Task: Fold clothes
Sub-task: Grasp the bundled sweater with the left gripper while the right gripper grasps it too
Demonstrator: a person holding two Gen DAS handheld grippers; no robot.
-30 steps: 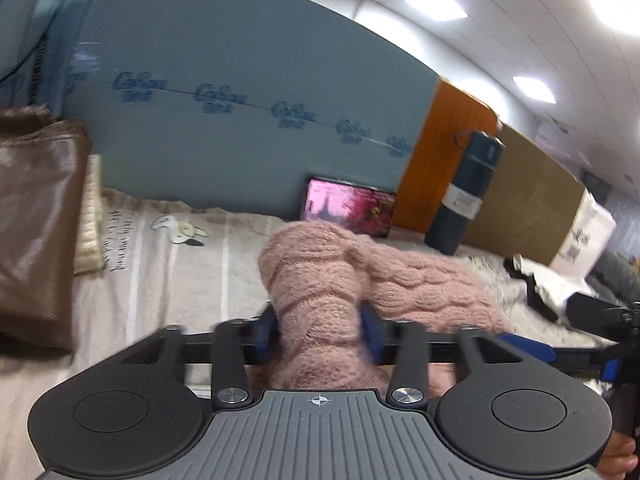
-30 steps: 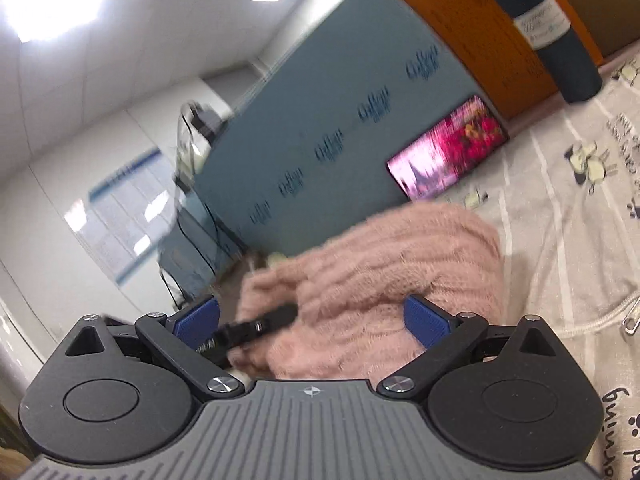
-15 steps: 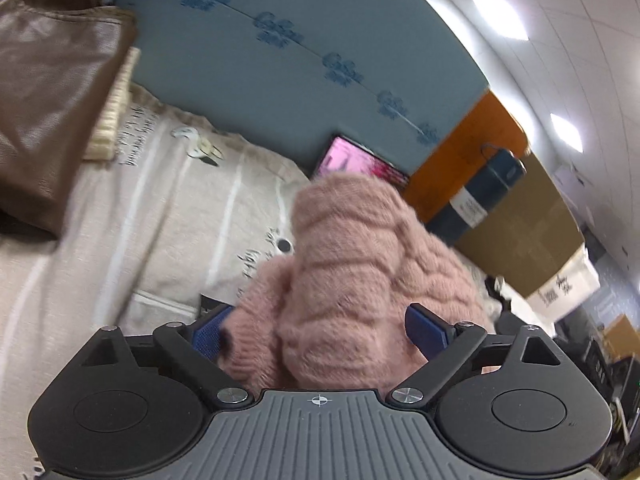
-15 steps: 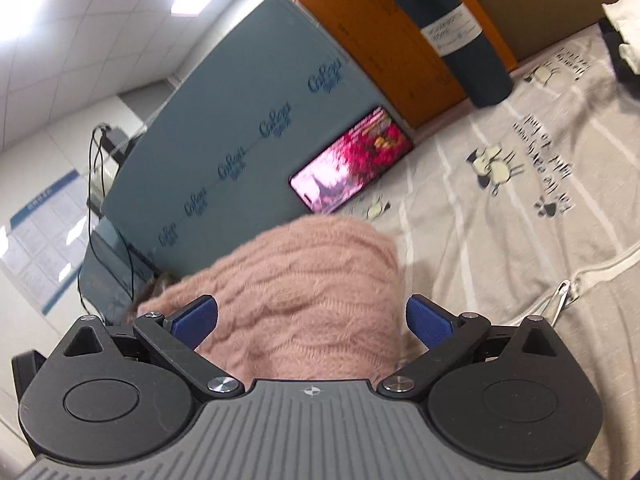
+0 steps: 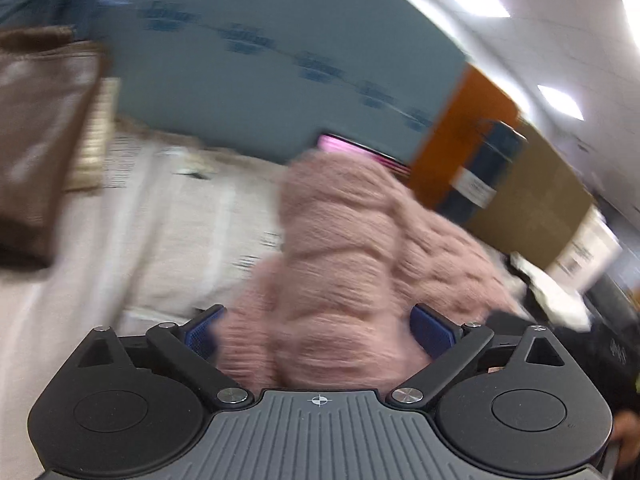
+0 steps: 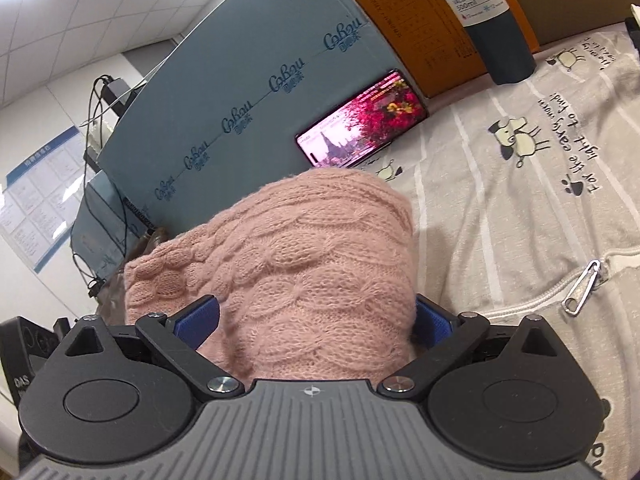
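Pink cable-knit sweater [image 6: 304, 264] bunched between both grippers.
Left gripper [image 5: 318, 332] and right gripper [image 6: 314, 322] spread wide; board [image 6: 256, 92] reads "CoBau", bottle [image 6: 492, 20] "VACUUM BOTTLE 500ml".

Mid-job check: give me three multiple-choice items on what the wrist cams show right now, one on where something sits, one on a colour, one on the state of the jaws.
1. Where is the lit phone?
A. Leaning against the blue-grey board
B. Lying on the pink sweater
C. Inside the cardboard box

2. What colour is the sweater?
A. White
B. Pink
C. Dark blue

3. How do the jaws of the right gripper stand?
A. Shut tight with nothing in them
B. Spread wide, with the sweater bulging between them
C. Out of view

Answers:
1 A: in the right wrist view the phone stands on edge at the foot of the board.
2 B: both views show pink cable knit.
3 B: the blue pads sit far apart on either side of the knit.
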